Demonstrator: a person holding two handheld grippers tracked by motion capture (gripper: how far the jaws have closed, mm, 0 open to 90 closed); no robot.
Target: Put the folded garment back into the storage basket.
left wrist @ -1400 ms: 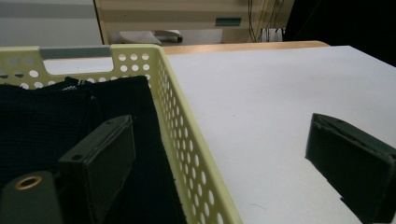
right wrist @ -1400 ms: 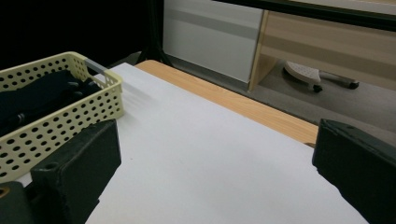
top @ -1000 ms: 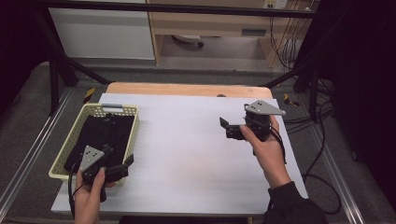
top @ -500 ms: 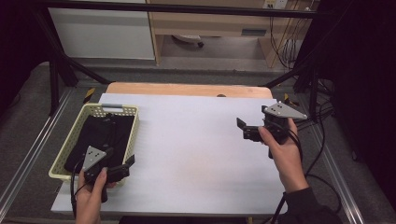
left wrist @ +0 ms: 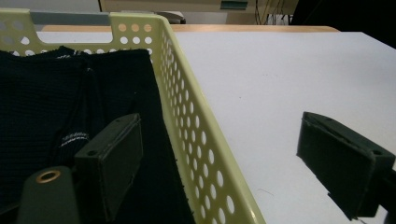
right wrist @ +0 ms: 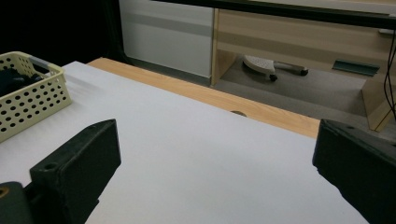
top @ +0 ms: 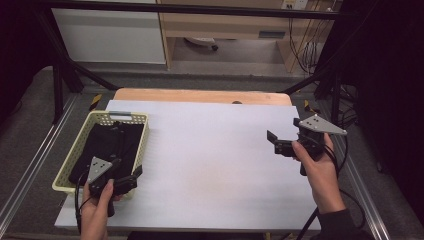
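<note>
Left gripper (left wrist: 219,172) spread, jaws just closing slightly, straddling the basket (left wrist: 187,116) wall; right gripper (top: 274,141) spread over bare white counter (top: 210,150).

Your basket (top: 142,131) sits at the left of the high view, on the table (top: 215,150), with the folded garment (top: 107,145) lying inside it. Your left gripper (top: 131,181) is at the lower left, straddling the basket's near right corner: in the left gripper view one jaw is inside over the garment, the other outside over the table. Your right gripper (top: 272,141) is at the right of the frame, over the table's right edge, well apart from the basket.
</note>
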